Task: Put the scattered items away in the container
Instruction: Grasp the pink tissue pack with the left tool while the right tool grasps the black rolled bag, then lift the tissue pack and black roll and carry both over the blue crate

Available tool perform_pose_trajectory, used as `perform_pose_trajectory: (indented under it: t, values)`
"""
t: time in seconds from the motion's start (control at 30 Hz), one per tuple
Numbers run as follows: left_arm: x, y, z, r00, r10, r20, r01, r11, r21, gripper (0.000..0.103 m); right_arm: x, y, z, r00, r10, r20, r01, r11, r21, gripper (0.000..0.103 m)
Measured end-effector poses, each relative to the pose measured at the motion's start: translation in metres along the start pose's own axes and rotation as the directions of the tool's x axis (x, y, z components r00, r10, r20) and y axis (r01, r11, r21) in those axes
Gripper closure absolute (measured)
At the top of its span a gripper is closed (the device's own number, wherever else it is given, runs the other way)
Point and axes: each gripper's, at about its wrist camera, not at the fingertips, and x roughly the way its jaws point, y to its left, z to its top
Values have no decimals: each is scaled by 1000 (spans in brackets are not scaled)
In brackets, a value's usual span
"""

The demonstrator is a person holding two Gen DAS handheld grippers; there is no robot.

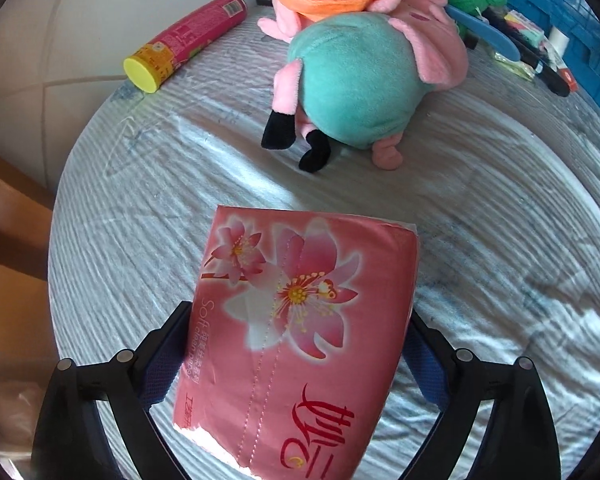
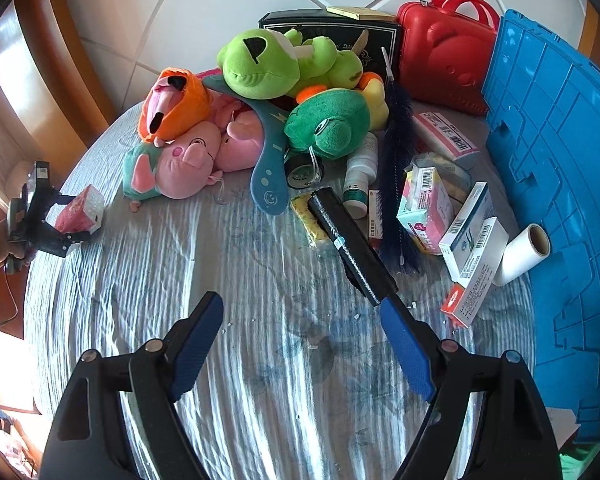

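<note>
Stage: early, by the look of it; almost everything lies out on the bed (image 2: 236, 320), nothing seen going into the blue crate (image 2: 560, 184).
Crate interior: hidden from both views, so contents cannot be told.
Crate place: on the bed's right edge in the right wrist view, outer wall facing the clutter.
Left gripper (image 1: 296, 344): spread wide around the pink tissue pack (image 1: 296, 320), one blue pad on each long side; close against the wrap, but firm pressing cannot be told.
Tissue pack: resting on the bed sheet, well apart from the crate, on the far side of the plush pile from it.
Right gripper (image 2: 300, 340): open and empty, hovering over bare sheet, near the crate.
Black bar (image 2: 352, 246): closest item to the right gripper, its near end just beside the right pad, between plush pile and crate.
Plush pile (image 2: 260, 112): pigs, frogs, all still out, well apart from the crate.
Small boxes (image 2: 472, 240): loose, just beside the crate wall, with a white roll (image 2: 524, 252) touching or nearly touching it.
Pink can (image 1: 184, 42): lying on the bed's corner, farthest from the crate.
Left to do: seemingly all of it.
</note>
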Motion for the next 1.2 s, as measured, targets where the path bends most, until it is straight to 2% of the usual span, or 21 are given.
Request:
perform_pose_trajectory:
  t: [0.2,0.4,0.43,0.47,0.53,0.63,0.67,0.7,0.8,1.0,1.1,1.2]
  values:
    - [-24,-13,-14,996,57,62,-49,993,-110,8,54,-9,11,997,-70,-30,66,992,-104,22]
    - [-62,-39,-21,988,76,135,-47,978,-205,8,113,-15,12,988,-137,-73,116,964,-239,22]
    - [-70,-45,-23,986,79,147,-46,976,-215,8,122,-14,12,985,-151,-80,125,957,-261,27]
    - [-77,-51,-24,984,86,156,-50,974,-221,8,130,-13,12,982,-169,-88,139,950,-278,39]
    - [-89,-62,-26,981,94,172,-53,972,-228,8,142,-15,14,976,-192,-106,157,948,-278,54]
    - [-103,-69,-26,978,99,185,-53,970,-237,7,150,-18,20,970,-219,-103,184,944,-273,57]
    - [-106,-71,-27,977,100,187,-53,969,-240,7,152,-18,22,965,-241,-102,204,937,-283,65]
    - [-110,-73,-28,977,101,188,-53,969,-243,7,154,-17,22,962,-254,-104,214,931,-296,68]
    - [-114,-74,-31,976,106,190,-57,967,-249,7,160,-11,19,947,-303,-110,245,898,-366,69]
    - [-122,-73,-32,973,113,202,-51,956,-291,7,165,-14,15,946,-306,-106,240,882,-406,69]
    - [-127,-75,-32,970,117,212,-48,951,-305,7,159,-22,18,959,-245,-139,188,924,-332,71]
    - [-132,-76,-32,969,113,222,-36,946,-323,7,146,-26,16,968,-204,-147,157,947,-279,72]
